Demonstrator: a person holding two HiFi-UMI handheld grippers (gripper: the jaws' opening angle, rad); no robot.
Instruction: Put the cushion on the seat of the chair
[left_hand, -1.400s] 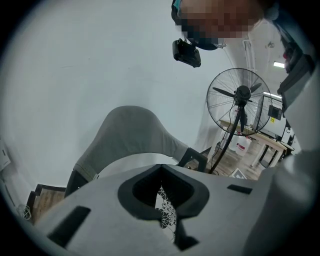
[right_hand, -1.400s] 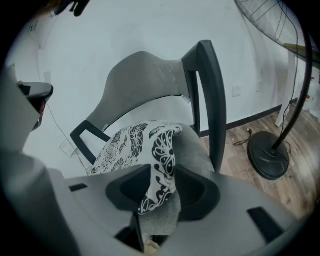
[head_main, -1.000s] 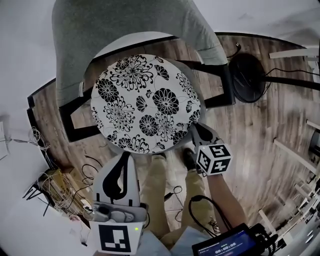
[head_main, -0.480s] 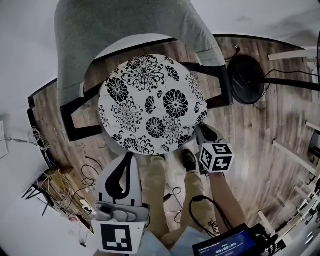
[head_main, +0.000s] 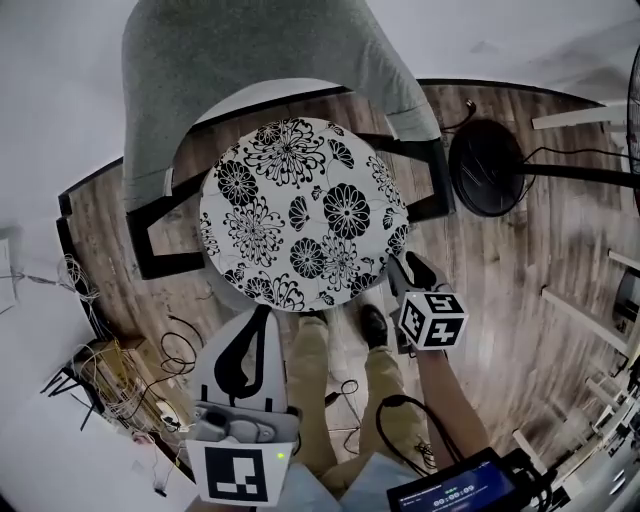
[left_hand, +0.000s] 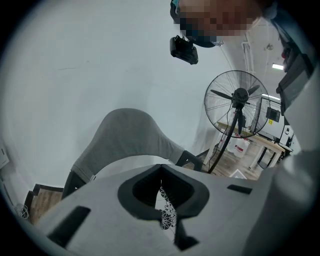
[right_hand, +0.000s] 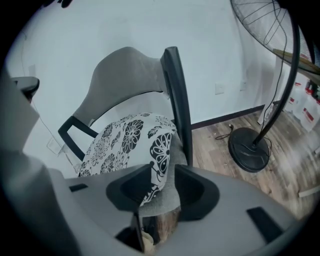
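**A:** Wood floor (head_main: 520, 270) all round. What are the tools doing?

**B:** Nearest, the left gripper (head_main: 262, 312) has its jaws together, empty. The right gripper (head_main: 405, 272) has just been opening, with the floral cushion (head_main: 300, 215) rim loose between its jaws.

**A:** Placed?

**B:** It lies on the grey chair (head_main: 250, 60) seat. This looks like the release. Next, back off without dragging the rim.

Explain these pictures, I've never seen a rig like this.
No robot: a person holds a two-jaw gripper in each hand. One picture looks down from a head camera; the other two come from cameras on the grippers. The round white cushion with black flowers lies on the seat of the grey upholstered chair. The right gripper has just been opening its jaws, with the cushion's edge between them, not pinched. The left gripper is shut, holding nothing.
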